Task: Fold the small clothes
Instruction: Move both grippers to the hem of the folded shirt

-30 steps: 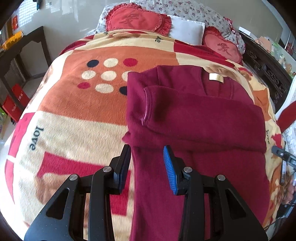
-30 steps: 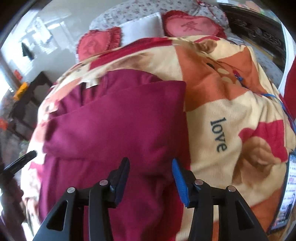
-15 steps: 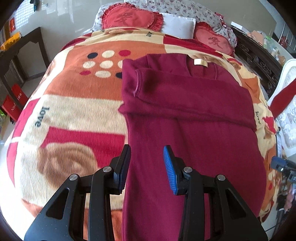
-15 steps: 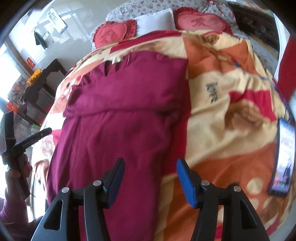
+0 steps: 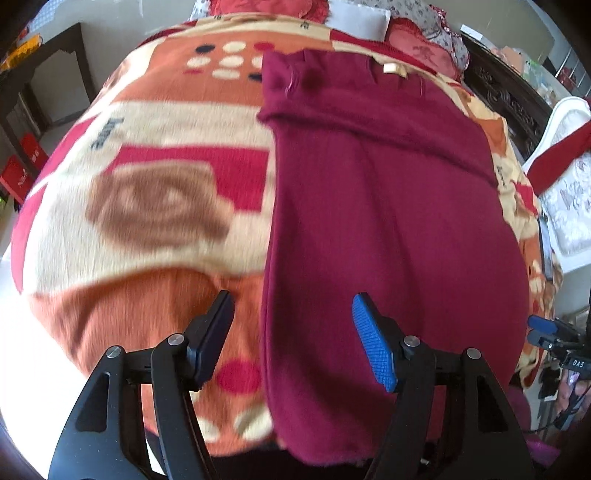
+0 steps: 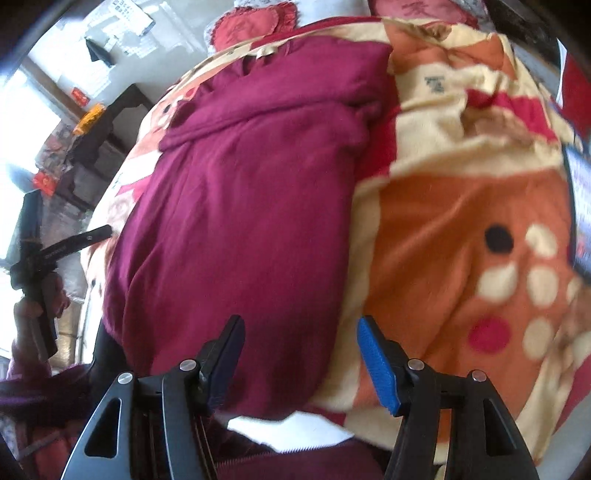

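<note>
On the bed, over a patterned fleece blanket [image 5: 155, 206], lies one maroon knit garment [image 5: 388, 221], spread flat and lengthwise. Collar and cream label [image 5: 394, 69] sit toward 12 o'clock in the left wrist view; the hem hangs off the mattress edge toward 6 o'clock. Both sleeves are already folded across the chest, forming a thick band at the upper third.

Left gripper [image 5: 291, 338]: fingers spread wide, holding nothing, poised above the garment's left side edge near the hem; one finger is over the blanket, the other over the cloth.

Right gripper [image 6: 301, 354]: likewise wide apart and empty, straddling the garment's right edge near the hem, at 6 o'clock in its own view.

Handling, as judged: the fabric looks soft, thick and fuzzy, limp rather than stiff, light for its bulk and not fragile. It should grip well between ribbed pads, but may cling to the fleece beneath and drag it along. The best hold seems to be the two hem corners, pinched through every layer, so that the lower half can be lifted evenly toward the collar. An uneven lift would likely skew the fold.

Containers: none in view. Heart-shaped red cushions [image 6: 255, 26] rest at 12 o'clock beyond the collar; a dark side table [image 5: 44, 66] stands at 10 o'clock off the bed.
</note>
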Tool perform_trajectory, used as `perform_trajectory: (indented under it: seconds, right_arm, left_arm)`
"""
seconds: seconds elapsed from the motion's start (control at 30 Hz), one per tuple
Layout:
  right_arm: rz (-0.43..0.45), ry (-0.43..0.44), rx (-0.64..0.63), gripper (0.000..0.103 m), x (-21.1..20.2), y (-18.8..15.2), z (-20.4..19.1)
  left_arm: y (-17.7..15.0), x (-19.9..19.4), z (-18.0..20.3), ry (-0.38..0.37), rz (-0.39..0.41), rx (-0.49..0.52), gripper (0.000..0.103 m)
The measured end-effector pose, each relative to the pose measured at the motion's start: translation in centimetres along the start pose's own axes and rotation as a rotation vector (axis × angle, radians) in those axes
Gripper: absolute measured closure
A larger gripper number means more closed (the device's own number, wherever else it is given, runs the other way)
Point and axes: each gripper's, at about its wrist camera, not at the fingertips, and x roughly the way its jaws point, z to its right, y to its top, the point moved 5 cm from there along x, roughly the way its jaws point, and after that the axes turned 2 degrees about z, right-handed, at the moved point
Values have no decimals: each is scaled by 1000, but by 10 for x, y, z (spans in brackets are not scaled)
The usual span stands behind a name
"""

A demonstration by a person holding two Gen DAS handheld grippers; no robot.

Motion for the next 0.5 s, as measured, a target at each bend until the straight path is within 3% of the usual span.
perform_trajectory:
  seconds: [0.2, 0.5]
  right_arm:
    - [-16, 69, 23, 42, 6, -31, -4]
    - [-26, 180, 130, 42, 31, -46, -1]
  left_arm:
    - [-30, -1, -8, -20, -22, -34, 36]
    - [-52, 4, -13, -64, -71, -85, 36]
